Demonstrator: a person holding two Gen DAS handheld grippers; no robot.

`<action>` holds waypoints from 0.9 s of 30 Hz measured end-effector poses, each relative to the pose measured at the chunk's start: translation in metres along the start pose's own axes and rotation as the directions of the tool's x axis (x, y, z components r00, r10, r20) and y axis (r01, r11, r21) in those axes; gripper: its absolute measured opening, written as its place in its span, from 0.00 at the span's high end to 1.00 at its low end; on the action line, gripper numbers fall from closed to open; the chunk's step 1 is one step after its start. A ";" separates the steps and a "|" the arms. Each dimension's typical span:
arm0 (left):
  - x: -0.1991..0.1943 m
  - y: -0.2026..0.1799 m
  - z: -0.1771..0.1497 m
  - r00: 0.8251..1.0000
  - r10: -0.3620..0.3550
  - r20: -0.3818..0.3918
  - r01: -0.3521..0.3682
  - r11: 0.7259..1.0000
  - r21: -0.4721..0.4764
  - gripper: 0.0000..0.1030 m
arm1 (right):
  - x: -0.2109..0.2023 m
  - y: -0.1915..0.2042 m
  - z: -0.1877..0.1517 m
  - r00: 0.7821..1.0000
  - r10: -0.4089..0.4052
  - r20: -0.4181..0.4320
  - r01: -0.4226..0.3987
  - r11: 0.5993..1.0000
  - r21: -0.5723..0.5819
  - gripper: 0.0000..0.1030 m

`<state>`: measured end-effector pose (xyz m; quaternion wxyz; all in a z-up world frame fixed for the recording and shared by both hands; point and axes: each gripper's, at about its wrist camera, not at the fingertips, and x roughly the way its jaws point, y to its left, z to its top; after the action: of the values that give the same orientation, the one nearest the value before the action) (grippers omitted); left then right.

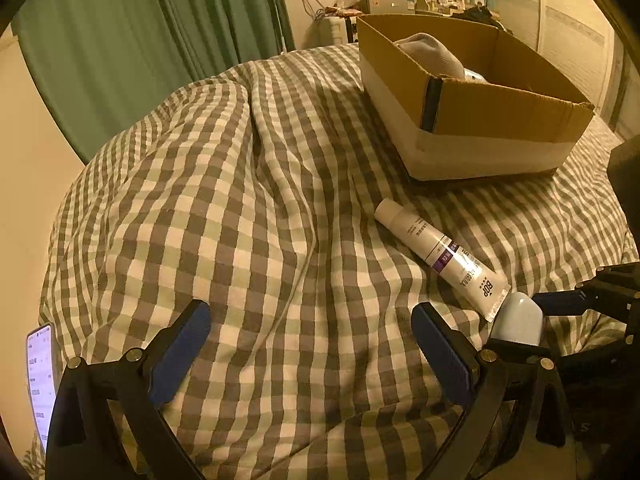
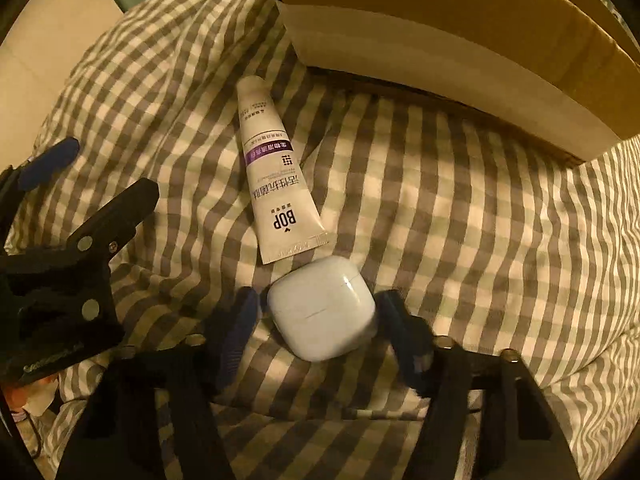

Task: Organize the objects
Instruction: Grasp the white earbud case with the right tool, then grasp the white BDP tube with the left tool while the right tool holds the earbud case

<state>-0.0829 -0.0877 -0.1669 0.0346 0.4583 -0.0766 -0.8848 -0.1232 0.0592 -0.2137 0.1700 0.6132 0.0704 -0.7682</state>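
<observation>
Right claw (image 2: 318, 316) astride earbud case (image 2: 322, 312)

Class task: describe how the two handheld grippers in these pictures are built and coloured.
Both the left gripper and right gripper have matte black angular frames joined by round silver bolts. Each finger carries a long blue ribbed pad. No cables, sleeves or markings show on them.

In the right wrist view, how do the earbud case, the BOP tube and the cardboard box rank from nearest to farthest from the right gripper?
1. Earbud case: between the right gripper fingers.
2. BOP tube: just beyond the case, on the bedcover.
3. Cardboard box: farthest, upper right.
</observation>
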 end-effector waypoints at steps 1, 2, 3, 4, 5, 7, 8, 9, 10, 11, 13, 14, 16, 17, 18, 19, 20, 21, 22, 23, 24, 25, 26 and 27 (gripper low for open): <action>0.000 0.000 0.001 1.000 0.001 0.000 -0.001 1.000 0.002 0.00 | 0.000 0.001 -0.001 1.000 -0.007 0.001 0.007 1.000 -0.004 0.45; -0.001 0.000 0.001 1.000 0.000 -0.001 0.000 1.000 0.003 0.00 | -0.002 0.001 -0.002 1.000 -0.008 0.007 0.008 1.000 -0.004 0.45; -0.002 0.001 0.000 1.000 0.000 -0.002 0.000 1.000 0.002 0.00 | -0.005 0.000 -0.003 1.000 -0.005 0.020 0.005 1.000 0.003 0.45; -0.004 0.001 0.000 1.000 0.000 -0.001 0.000 1.000 0.000 0.00 | -0.009 -0.004 -0.005 0.999 -0.003 0.041 0.002 1.000 0.020 0.45; -0.007 0.001 -0.001 1.000 0.000 -0.001 0.000 1.000 -0.001 0.00 | -0.013 -0.006 -0.007 0.998 -0.005 0.057 0.003 0.999 0.034 0.45; -0.009 0.000 0.003 1.000 -0.001 -0.004 0.001 1.000 -0.006 0.00 | -0.025 -0.014 -0.012 0.994 -0.026 0.110 0.017 0.996 0.084 0.45; -0.009 -0.001 0.005 1.000 -0.007 -0.005 0.007 1.000 -0.007 0.00 | -0.032 -0.019 -0.016 0.989 -0.046 0.138 0.030 0.993 0.112 0.45; -0.010 -0.004 0.008 1.000 -0.022 -0.006 0.022 1.000 -0.010 0.00 | -0.038 -0.023 -0.018 0.985 -0.060 0.161 0.038 0.990 0.137 0.45; -0.010 -0.006 0.011 0.999 -0.035 -0.005 0.035 0.999 -0.016 0.00 | -0.045 -0.029 -0.022 0.980 -0.073 0.187 0.041 0.985 0.169 0.45; -0.011 -0.010 0.014 0.999 -0.048 -0.002 0.048 0.999 -0.017 0.00 | -0.051 -0.033 -0.025 0.975 -0.085 0.204 0.045 0.980 0.194 0.45; -0.009 -0.020 0.023 0.998 -0.055 0.011 0.055 0.998 -0.001 0.00 | -0.060 -0.042 -0.030 0.967 -0.112 0.230 0.058 0.971 0.231 0.45; -0.009 -0.026 0.026 0.998 -0.053 0.021 0.053 0.999 0.010 0.00 | -0.065 -0.046 -0.032 0.962 -0.120 0.247 0.059 0.968 0.242 0.45; -0.008 -0.039 0.033 0.997 -0.060 0.039 0.059 0.998 0.036 0.00 | -0.077 -0.053 -0.035 0.947 -0.165 0.274 0.092 0.961 0.260 0.45; -0.005 -0.044 0.036 0.997 -0.068 0.040 0.067 0.997 0.043 0.00 | -0.083 -0.057 -0.034 0.937 -0.203 0.284 0.127 0.956 0.264 0.45; 0.000 -0.050 0.041 0.996 -0.079 0.037 0.077 0.996 0.049 0.00 | -0.088 -0.065 -0.030 0.929 -0.227 0.292 0.149 0.952 0.268 0.45; 0.005 -0.055 0.043 0.996 -0.085 0.036 0.083 0.995 0.055 0.00 | -0.091 -0.071 -0.032 0.920 -0.247 0.303 0.163 0.947 0.278 0.45; 0.009 -0.059 0.044 0.996 -0.089 0.030 0.087 0.995 0.058 0.00 | -0.092 -0.076 -0.033 0.917 -0.253 0.309 0.161 0.942 0.294 0.45; 0.015 -0.063 0.045 0.995 -0.096 0.015 0.095 0.994 0.058 0.00 | -0.091 -0.083 -0.028 0.919 -0.247 0.308 0.151 0.941 0.303 0.45; 0.021 -0.066 0.047 0.994 -0.106 0.003 0.106 0.993 0.055 0.00 | -0.087 -0.088 -0.026 0.923 -0.231 0.308 0.131 0.941 0.313 0.45; 0.027 -0.069 0.047 0.993 -0.119 -0.009 0.119 0.992 0.051 0.01 | -0.085 -0.092 -0.026 0.927 -0.218 0.305 0.116 0.940 0.320 0.45; 0.034 -0.071 0.046 0.991 -0.129 -0.024 0.130 0.990 0.050 0.03 | -0.082 -0.093 -0.025 0.930 -0.211 0.300 0.109 0.941 0.322 0.45; 0.040 -0.073 0.046 0.990 -0.135 -0.038 0.136 0.989 0.050 0.06 | -0.080 -0.096 -0.024 0.933 -0.203 0.297 0.103 0.942 0.320 0.45; 0.046 -0.075 0.045 0.988 -0.142 -0.056 0.145 0.988 0.047 0.14 | -0.078 -0.097 -0.022 0.935 -0.195 0.298 0.097 0.944 0.314 0.45; 0.053 -0.074 0.044 0.985 -0.153 -0.077 0.157 0.987 0.040 0.28 | -0.077 -0.096 -0.021 0.936 -0.186 0.298 0.091 0.947 0.307 0.45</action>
<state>-0.1483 -0.0168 -0.1968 -0.0420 0.4959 -0.0596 -0.8653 -0.1223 0.1687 -0.1542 0.0328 0.4905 -0.0278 -0.8704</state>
